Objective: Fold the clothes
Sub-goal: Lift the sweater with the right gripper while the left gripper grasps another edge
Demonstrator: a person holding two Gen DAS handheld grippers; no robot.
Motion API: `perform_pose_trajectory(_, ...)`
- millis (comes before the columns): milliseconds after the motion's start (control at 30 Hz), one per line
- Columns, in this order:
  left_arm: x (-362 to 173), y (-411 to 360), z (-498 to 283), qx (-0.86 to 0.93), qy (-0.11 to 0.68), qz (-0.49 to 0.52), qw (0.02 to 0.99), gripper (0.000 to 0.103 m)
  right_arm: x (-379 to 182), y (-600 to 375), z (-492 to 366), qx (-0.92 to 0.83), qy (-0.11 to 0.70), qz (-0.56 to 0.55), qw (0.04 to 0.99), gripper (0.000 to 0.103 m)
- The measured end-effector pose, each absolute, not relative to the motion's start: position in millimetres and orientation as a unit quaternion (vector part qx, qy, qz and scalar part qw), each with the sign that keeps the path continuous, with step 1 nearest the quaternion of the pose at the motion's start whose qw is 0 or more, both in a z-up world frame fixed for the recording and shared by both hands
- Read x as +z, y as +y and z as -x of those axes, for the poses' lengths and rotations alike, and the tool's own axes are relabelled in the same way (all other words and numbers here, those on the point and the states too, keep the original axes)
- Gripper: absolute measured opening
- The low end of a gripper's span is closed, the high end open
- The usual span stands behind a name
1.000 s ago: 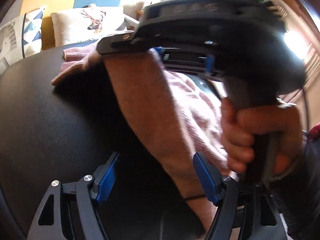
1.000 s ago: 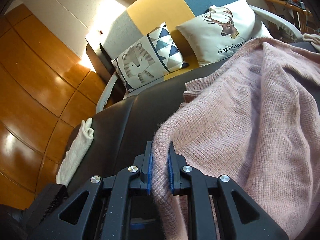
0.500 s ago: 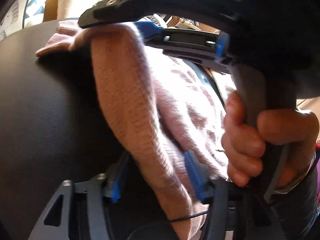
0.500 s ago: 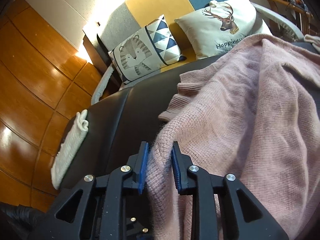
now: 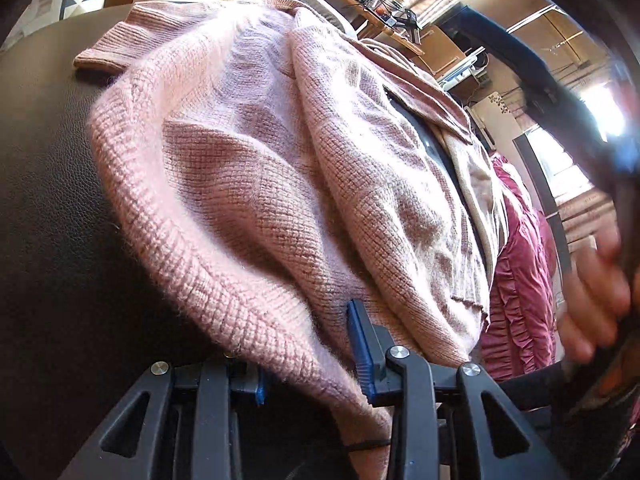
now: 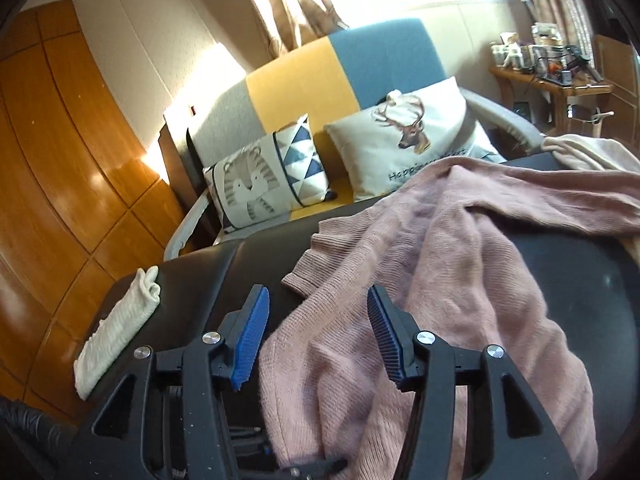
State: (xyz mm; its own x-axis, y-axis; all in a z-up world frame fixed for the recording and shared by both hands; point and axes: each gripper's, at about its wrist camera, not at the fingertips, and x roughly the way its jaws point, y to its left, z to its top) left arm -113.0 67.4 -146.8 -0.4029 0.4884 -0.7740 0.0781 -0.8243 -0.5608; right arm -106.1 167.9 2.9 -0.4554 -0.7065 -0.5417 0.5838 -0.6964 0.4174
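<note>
A pink knit sweater (image 5: 280,184) lies crumpled on the black leather table (image 5: 48,240). Its thick folded edge runs down between the blue pads of my left gripper (image 5: 310,368), whose jaws are closing and press the fold from both sides. In the right wrist view the same pink sweater (image 6: 440,280) spreads over the black table (image 6: 208,280). My right gripper (image 6: 318,340) hovers above its near edge, jaws opening, with the cloth loose below and touching neither pad. A blurred hand (image 5: 592,300) holding that gripper shows at the right edge of the left wrist view.
A folded white knit cloth (image 6: 116,344) lies at the table's left edge. Behind the table stands a sofa with a tiger pillow (image 6: 264,184) and a deer pillow (image 6: 408,140). A beige garment (image 6: 580,152) and a magenta ruffled garment (image 5: 520,280) lie to the right.
My right gripper let go of the sweater edge, opened and drew back upward. My left gripper sank onto the sweater and closed around its fold. The right hand swung out to the right.
</note>
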Motion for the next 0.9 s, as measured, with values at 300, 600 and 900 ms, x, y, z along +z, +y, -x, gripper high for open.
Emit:
perform_pose_trajectory(300,-146,73,101,0.781,-0.312,0.525,0.134,0.009,-22,214,63,-0.863,-0.081,-0.374,0.33,0.055)
perform_pose_trajectory(600,-119,24,75,0.809,-0.296,0.503,0.064,0.008,-44,192,32,-0.838,-0.06,-0.401,0.365,0.055)
perform_pose_trajectory(900,-101,-47,50,0.821,-0.317,0.475,-0.01,0.005,-38,120,34,-0.849,0.017,-0.392,0.353,0.055)
